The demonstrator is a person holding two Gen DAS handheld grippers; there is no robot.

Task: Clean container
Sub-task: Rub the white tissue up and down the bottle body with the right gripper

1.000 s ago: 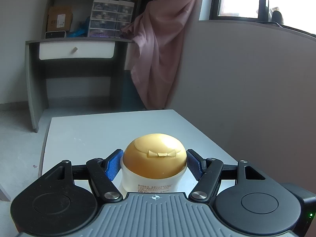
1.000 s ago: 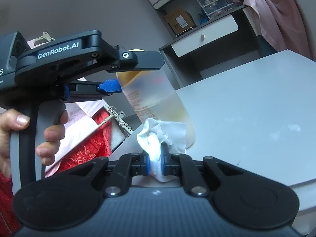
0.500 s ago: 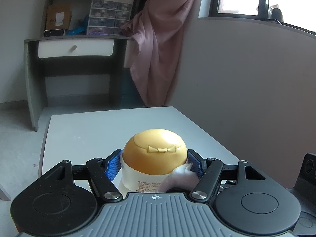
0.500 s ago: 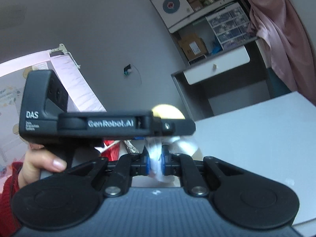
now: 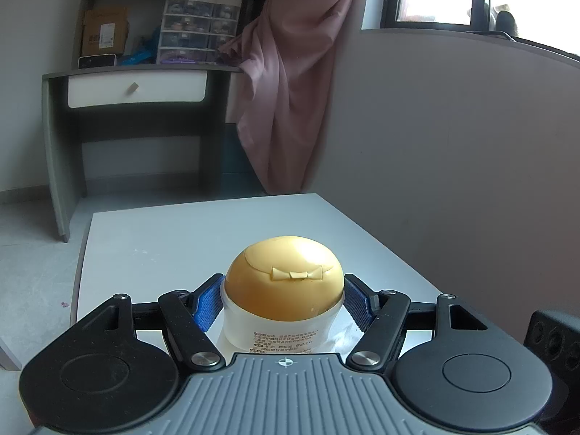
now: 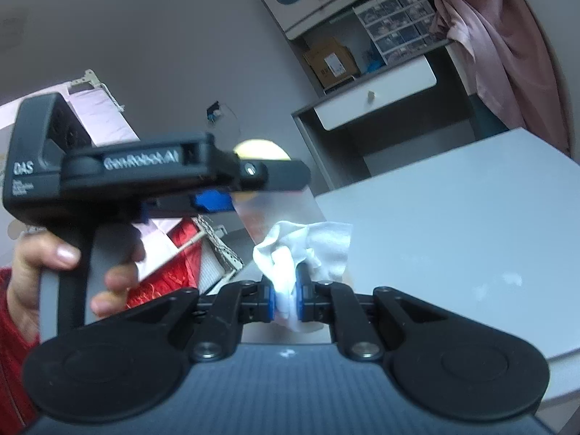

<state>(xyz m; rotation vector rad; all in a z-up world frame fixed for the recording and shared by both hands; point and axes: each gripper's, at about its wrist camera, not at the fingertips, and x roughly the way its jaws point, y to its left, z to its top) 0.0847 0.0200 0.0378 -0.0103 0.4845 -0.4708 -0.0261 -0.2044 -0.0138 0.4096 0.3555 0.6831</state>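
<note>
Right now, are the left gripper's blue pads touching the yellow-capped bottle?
Touching. The left wrist view shows both blue pads of the left gripper pressed against the bottle just below its yellow cap, no gap either side.

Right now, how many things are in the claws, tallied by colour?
Yellow-capped translucent bottle, clamped in the left claw: 1
White cloth, pinched in the right claw: 1
Total: 2

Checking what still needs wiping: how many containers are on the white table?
1. The yellow-capped container stands on the near part of the white table, clamped by the left tongs. Anything behind the camera would be hidden.
</note>
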